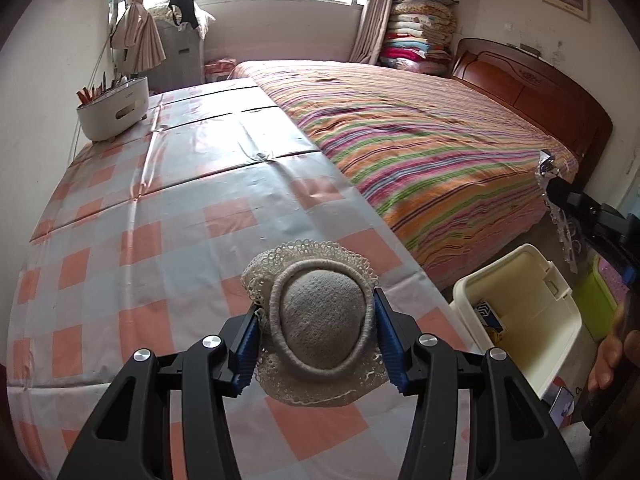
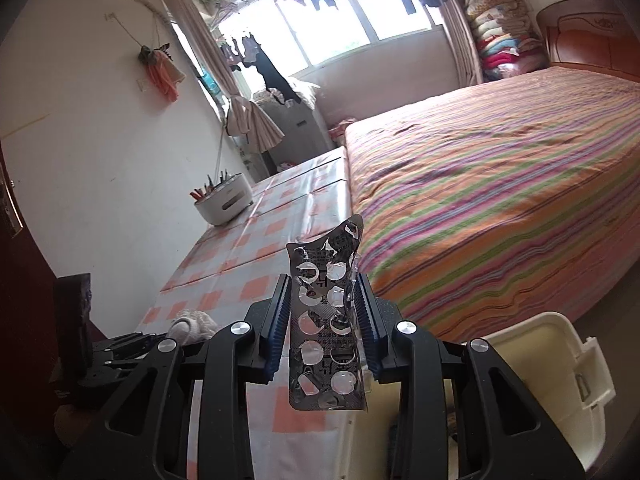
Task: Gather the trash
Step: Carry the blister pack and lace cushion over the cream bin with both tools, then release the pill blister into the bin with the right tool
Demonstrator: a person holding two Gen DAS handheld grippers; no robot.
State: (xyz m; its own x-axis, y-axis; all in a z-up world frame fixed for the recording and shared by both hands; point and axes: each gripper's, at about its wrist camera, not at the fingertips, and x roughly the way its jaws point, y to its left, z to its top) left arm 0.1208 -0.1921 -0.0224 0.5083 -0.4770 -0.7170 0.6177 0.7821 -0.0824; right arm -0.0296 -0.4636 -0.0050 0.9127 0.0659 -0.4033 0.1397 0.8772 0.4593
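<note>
Above the checked tablecloth, your left gripper clamps a soft grey knitted pad with lace trim, light and squashy, best held across its thick rim. Your right gripper pinches an emptied foil blister strip by its long edges; thin, crinkly, sharp-cornered and easily bent. Beside the table stands the cream plastic bin, open.

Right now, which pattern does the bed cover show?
Multicoloured stripes on the bed cover; left wrist view.
</note>
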